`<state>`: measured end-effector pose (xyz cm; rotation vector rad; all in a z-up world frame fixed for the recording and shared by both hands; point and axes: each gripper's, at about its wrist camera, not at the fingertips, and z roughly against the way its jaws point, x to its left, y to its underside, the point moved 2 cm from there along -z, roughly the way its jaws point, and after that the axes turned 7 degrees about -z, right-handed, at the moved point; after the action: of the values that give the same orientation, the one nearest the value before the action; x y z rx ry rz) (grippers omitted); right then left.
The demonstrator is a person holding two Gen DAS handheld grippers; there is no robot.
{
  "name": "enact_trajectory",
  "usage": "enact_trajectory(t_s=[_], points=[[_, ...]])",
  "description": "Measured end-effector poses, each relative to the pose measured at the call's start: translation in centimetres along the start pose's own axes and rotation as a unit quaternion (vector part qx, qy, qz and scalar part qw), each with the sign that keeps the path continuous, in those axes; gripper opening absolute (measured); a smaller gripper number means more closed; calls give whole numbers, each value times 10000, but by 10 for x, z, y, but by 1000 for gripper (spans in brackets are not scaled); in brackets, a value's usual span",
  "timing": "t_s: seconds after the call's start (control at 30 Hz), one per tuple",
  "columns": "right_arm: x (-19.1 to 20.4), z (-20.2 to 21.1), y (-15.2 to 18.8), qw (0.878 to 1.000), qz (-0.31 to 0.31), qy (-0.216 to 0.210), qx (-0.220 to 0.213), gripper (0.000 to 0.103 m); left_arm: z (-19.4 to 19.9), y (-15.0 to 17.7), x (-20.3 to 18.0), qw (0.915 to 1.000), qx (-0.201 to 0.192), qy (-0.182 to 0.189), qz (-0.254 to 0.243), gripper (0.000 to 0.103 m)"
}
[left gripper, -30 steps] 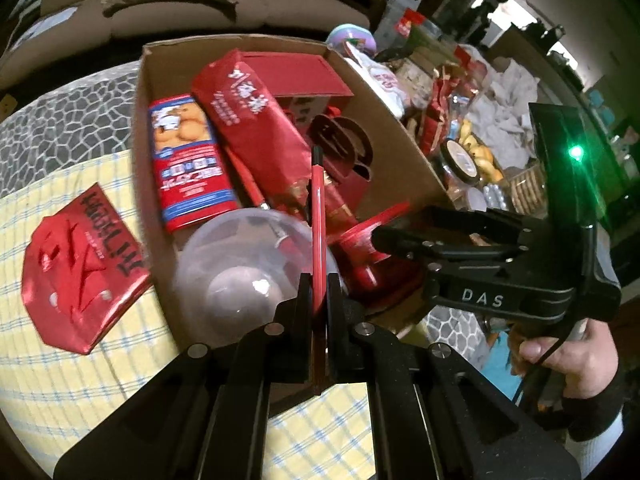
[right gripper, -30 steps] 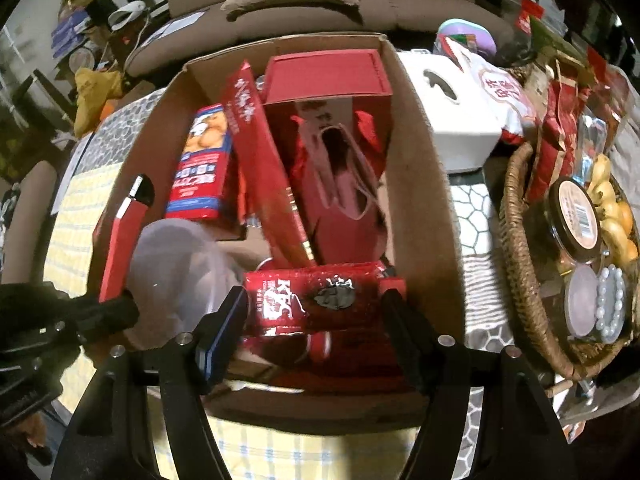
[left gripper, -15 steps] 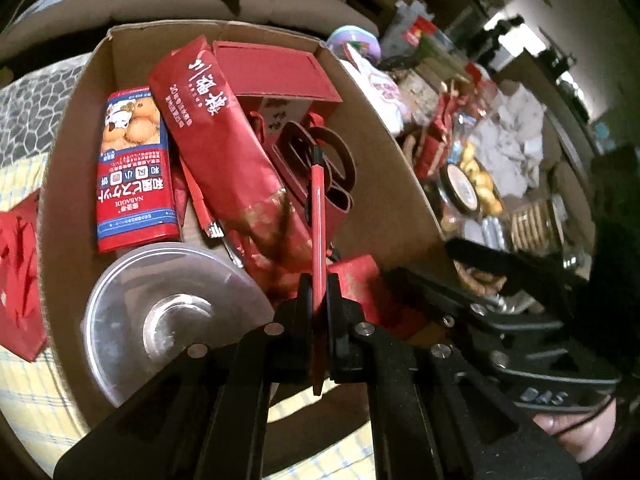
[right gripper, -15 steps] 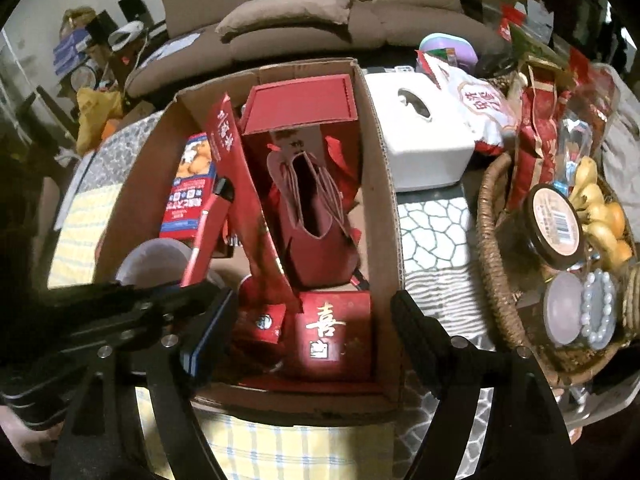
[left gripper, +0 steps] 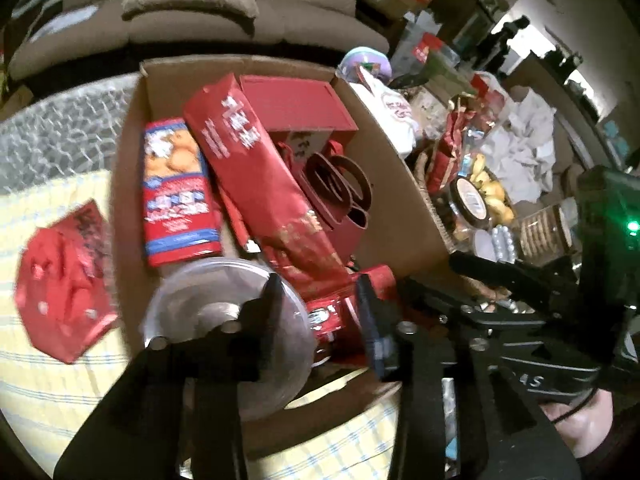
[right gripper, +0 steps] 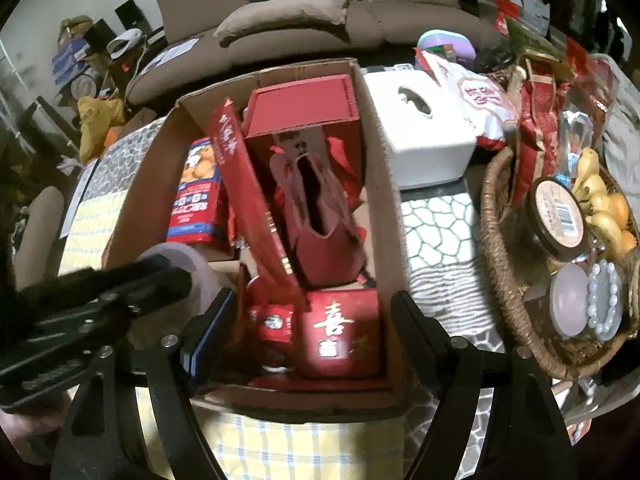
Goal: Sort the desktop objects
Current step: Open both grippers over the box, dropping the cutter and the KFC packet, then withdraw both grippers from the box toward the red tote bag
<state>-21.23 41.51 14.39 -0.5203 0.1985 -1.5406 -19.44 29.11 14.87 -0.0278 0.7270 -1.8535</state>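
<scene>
My left tongs (left gripper: 320, 300) hang over the near end of a cardboard box (left gripper: 400, 184), their jaws opening with nothing gripped between them; my right tongs (right gripper: 308, 320) stand wide apart and empty above the same corner. Below the left pair sits one clear plastic bowl (left gripper: 224, 320), blurred and partly hidden by a black finger (left gripper: 272, 300). The box on the worktop (right gripper: 436, 240) holds one blue-and-red biscuit packet (left gripper: 176, 188), one long red pouch (left gripper: 256, 168) leaning across it, one tall red carton (right gripper: 304, 120) with its lid up, one dark red bag (right gripper: 320, 220), one red tin (right gripper: 340, 328) with a gold character, and one small red wrapper (right gripper: 272, 320) beside it. One red paper cutout (left gripper: 64, 284) lies outside on the yellow checked cloth (left gripper: 40, 380). Right of the box are one white tissue box (right gripper: 420, 136) and one wicker basket (right gripper: 496, 248), its contents crowded and cut off at the edge.
</scene>
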Motion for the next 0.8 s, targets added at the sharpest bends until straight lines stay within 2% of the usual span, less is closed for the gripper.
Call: enact_trajectory(t_s=[0.07, 0.17, 0.23, 0.33, 0.37, 0.4, 0.47, 0.6, 0.67, 0.8], points=[[6, 1, 2, 10000, 9, -11, 4, 80, 11, 2, 1, 9999, -15, -115, -98, 52], [14, 1, 6, 10000, 16, -4, 48, 81, 28, 6, 7, 9993, -37, -320, -205, 53], [20, 2, 10, 10000, 43, 18, 69, 82, 37, 10, 13, 9989, -36, -411, -223, 58], [28, 3, 15, 9999, 48, 45, 92, 91, 53, 20, 23, 9981, -65, -569, -232, 66], [31, 3, 17, 9999, 63, 84, 111, 100, 58, 23, 27, 9978, -75, -612, -222, 70], [34, 3, 19, 9998, 81, 127, 124, 103, 62, 27, 30, 9977, -82, -643, -215, 73], [41, 4, 22, 9997, 125, 173, 153, 103, 69, 34, 38, 9973, -68, -703, -197, 76], [55, 7, 29, 9995, 163, 205, 163, 103, 81, 50, 56, 9967, -1, -808, -87, 97], [62, 9, 32, 9996, 177, 182, 160, 103, 88, 57, 65, 9966, -22, -829, -32, 103], [79, 11, 38, 9994, 261, 174, 164, 103, 102, 72, 84, 9955, 24, -947, 30, 103]])
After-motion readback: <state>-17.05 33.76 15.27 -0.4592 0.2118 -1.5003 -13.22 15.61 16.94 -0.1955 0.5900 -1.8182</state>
